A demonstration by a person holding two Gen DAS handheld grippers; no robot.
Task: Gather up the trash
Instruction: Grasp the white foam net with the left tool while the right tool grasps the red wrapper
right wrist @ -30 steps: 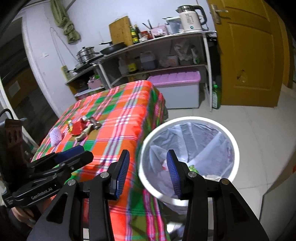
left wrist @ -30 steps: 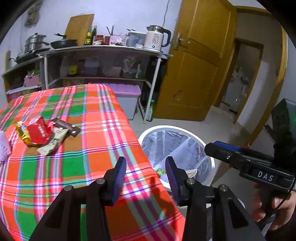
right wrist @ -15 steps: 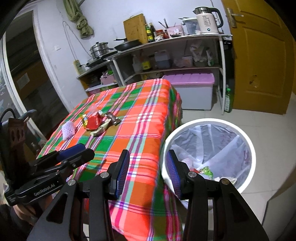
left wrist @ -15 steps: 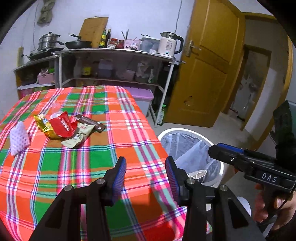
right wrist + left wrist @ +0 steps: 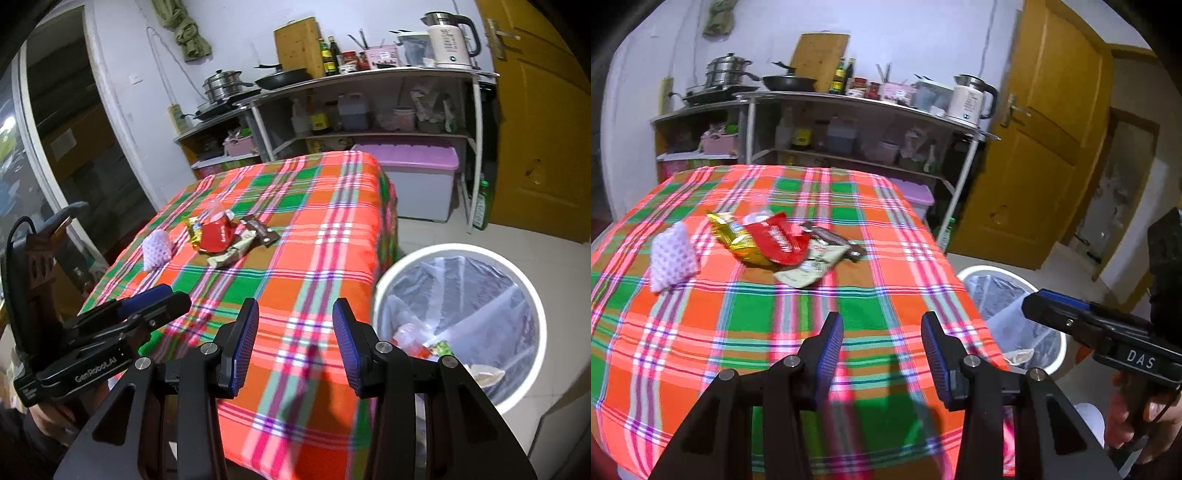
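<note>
A heap of snack wrappers lies mid-table on the plaid cloth: a red wrapper (image 5: 779,240) (image 5: 218,236) on top, a gold one (image 5: 733,234), a pale green one (image 5: 809,264) and a dark brown one (image 5: 834,240). A white foam net (image 5: 673,256) (image 5: 157,249) lies left of the heap. My left gripper (image 5: 881,354) hovers open over the near part of the table, nothing between its fingers. My right gripper (image 5: 293,350) is open and empty over the table's near right corner. A white bin (image 5: 532,295) (image 5: 990,269) lined with a clear bag stands on the floor to the right, some trash inside.
The table (image 5: 683,332) wears an orange, green and pink plaid cloth. Behind it stands a metal shelf rack (image 5: 849,99) with pots, bottles and a kettle (image 5: 967,99). A lilac-lidded storage box (image 5: 410,177) sits under the rack. A yellow door (image 5: 1045,147) is at the right.
Both grippers have swung left, away from the bin and over the table. The wrapper heap now sits nearer the centre of both views. Both jaws kept the same opening.
</note>
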